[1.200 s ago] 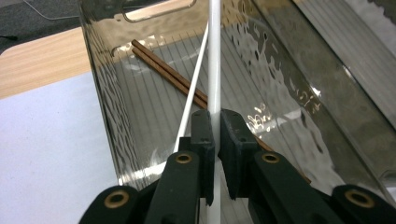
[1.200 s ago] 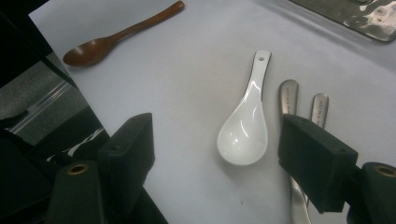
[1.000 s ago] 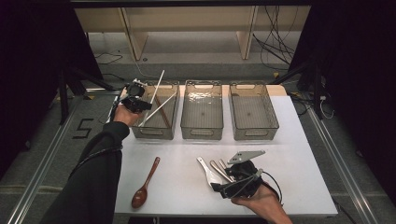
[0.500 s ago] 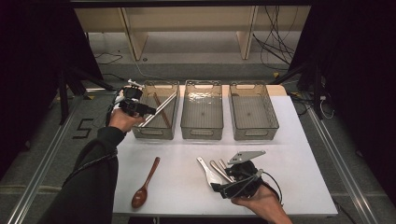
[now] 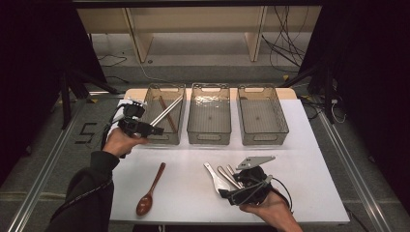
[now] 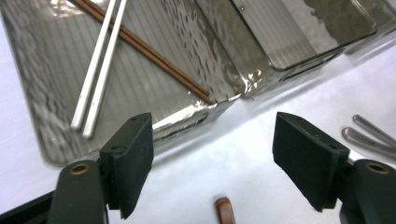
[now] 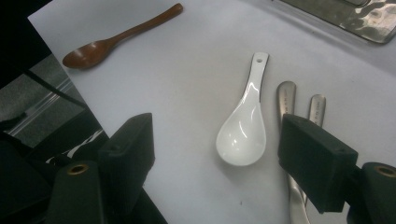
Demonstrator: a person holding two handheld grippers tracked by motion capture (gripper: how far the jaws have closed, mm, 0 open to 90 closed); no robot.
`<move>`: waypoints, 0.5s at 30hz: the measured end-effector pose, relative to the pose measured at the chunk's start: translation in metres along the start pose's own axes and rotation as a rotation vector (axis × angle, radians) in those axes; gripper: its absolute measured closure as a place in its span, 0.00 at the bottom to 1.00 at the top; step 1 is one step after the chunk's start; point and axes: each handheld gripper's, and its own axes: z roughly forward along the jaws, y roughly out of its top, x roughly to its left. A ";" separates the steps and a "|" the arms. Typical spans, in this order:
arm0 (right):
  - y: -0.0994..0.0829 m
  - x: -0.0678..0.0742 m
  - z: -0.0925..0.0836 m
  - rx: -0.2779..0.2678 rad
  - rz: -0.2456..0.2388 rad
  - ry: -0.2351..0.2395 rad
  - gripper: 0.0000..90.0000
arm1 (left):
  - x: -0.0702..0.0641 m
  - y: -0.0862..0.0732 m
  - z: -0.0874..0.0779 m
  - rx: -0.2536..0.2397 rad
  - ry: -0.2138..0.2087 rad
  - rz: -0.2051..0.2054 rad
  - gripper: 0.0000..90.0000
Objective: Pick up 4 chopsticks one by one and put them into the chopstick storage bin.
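Nearest the person, the right gripper (image 7: 217,154) hovers low with jaws spread wide and nothing pinched; the white ceramic spoon (image 7: 243,122) lies on the table right between them, bowl toward the jaw roots, handle running away from the gripper and leaning slightly right. Two metal spoon handles (image 7: 286,100) lie just past the right-hand jaw, nearly parallel to it. Bare white table (image 7: 177,70) opens ahead and to the left, as far as the wooden spoon (image 7: 119,37) near the table's edge. Farther out, the left gripper (image 6: 212,163) has just been opening its jaws, now wide with nothing between them. Beyond its left-hand jaw, in the left tray (image 6: 154,60), the white chopsticks (image 6: 98,70) lie together, long axis running away from the jaws, crossing the brown chopsticks (image 6: 154,58). The tray's near rim sits just ahead of that jaw.
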 end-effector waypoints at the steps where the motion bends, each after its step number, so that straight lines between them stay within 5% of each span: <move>1: 0.000 0.000 0.000 -0.001 0.000 -0.001 0.31 | -0.001 -0.003 -0.001 0.011 -0.004 0.010 0.31; 15: -0.002 -0.010 -0.001 0.003 0.016 -0.026 0.31 | -0.025 -0.040 0.002 0.080 -0.023 0.058 0.24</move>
